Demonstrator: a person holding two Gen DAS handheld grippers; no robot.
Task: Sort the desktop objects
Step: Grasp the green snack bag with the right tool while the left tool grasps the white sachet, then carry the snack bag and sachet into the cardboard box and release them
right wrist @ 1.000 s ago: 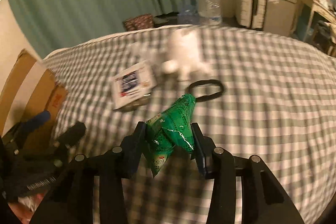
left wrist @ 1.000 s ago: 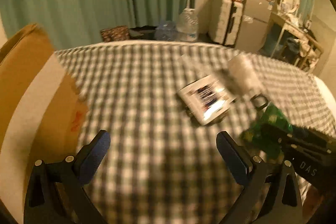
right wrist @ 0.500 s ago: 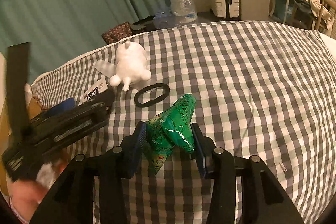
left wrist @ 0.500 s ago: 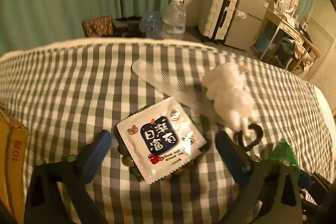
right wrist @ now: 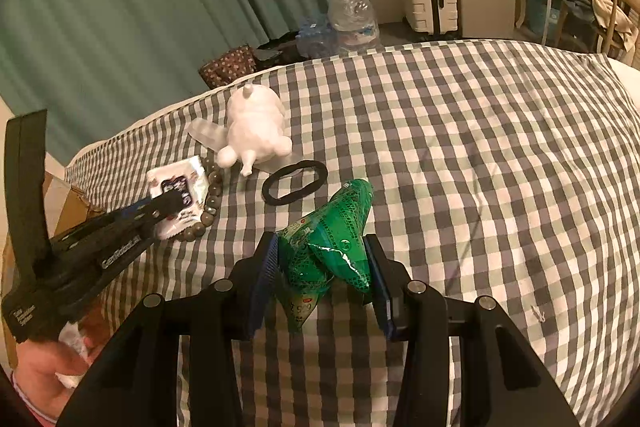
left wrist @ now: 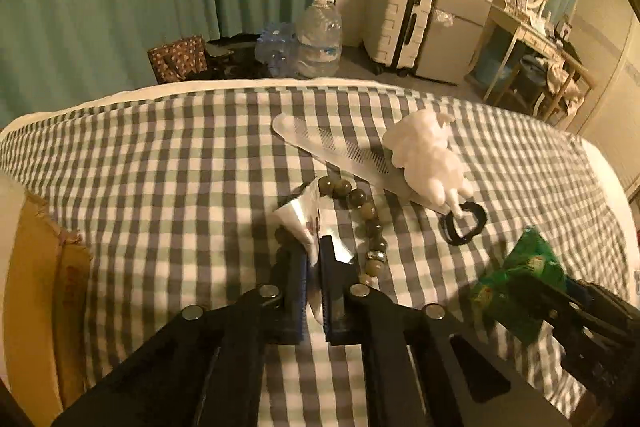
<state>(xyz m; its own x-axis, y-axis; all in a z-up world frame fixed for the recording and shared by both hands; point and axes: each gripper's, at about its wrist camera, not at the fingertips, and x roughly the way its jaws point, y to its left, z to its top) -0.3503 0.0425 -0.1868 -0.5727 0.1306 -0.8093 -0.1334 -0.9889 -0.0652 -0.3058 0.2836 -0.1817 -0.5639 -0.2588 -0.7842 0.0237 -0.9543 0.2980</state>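
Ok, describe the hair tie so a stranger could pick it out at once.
On the checked bedspread, find the white animal figure lying near the far edge. Just in front of its feet, between it and the green packet held in the right gripper, lies the hair tie. It is the only flat, plain black loop there, unlike the bead bracelet to its left.

White toy (left wrist: pixel 426 157) hides comb's (left wrist: pixel 332 146) end; packet (left wrist: pixel 302 217) covers some beads (left wrist: pixel 362 201)
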